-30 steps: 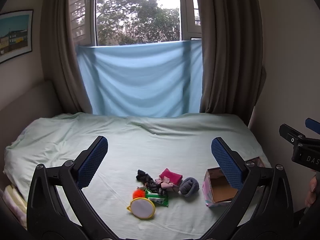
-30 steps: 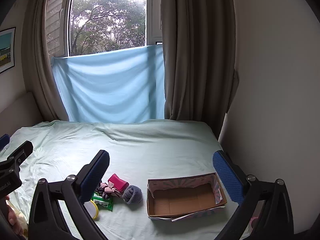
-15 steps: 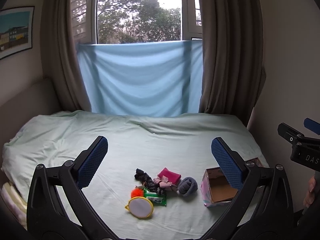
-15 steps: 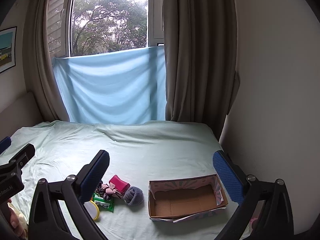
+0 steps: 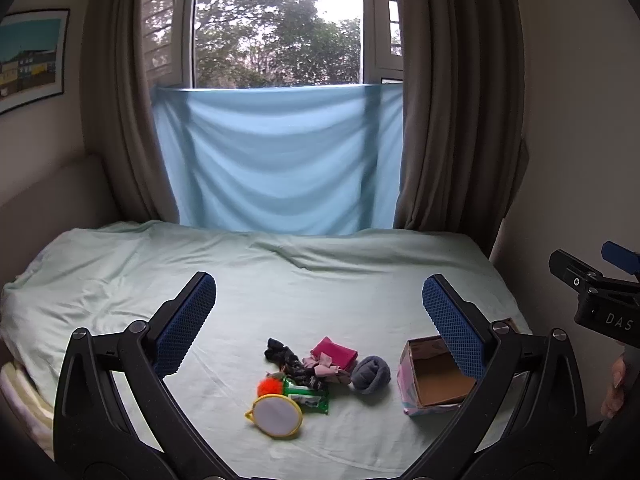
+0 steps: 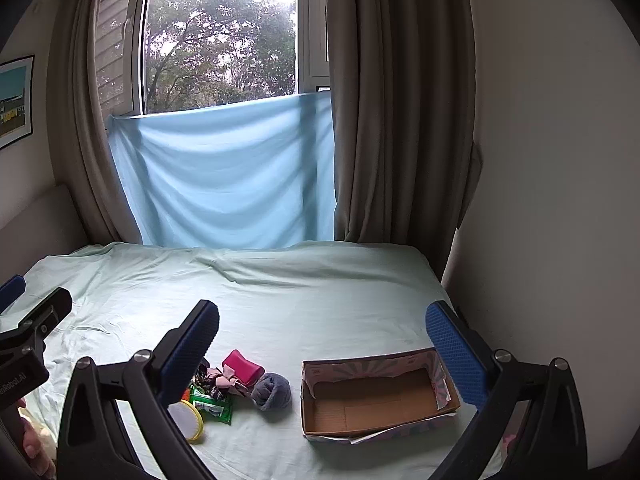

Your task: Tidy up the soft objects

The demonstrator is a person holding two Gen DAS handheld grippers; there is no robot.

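Both tools are held high above the bed, left gripper (image 5: 319,312) and right gripper (image 6: 322,340) spread wide, nothing held. Grey sock ball (image 6: 271,390) lies just left of the empty box (image 6: 434,368), at the pile's edge; it is best approached first. Pink cloth (image 5: 334,353) sits behind it.

Home bedroom: bed (image 5: 304,280) with pale green sheet, brown curtains (image 5: 452,120) at window (image 5: 276,24), framed picture (image 5: 28,56) on wall.
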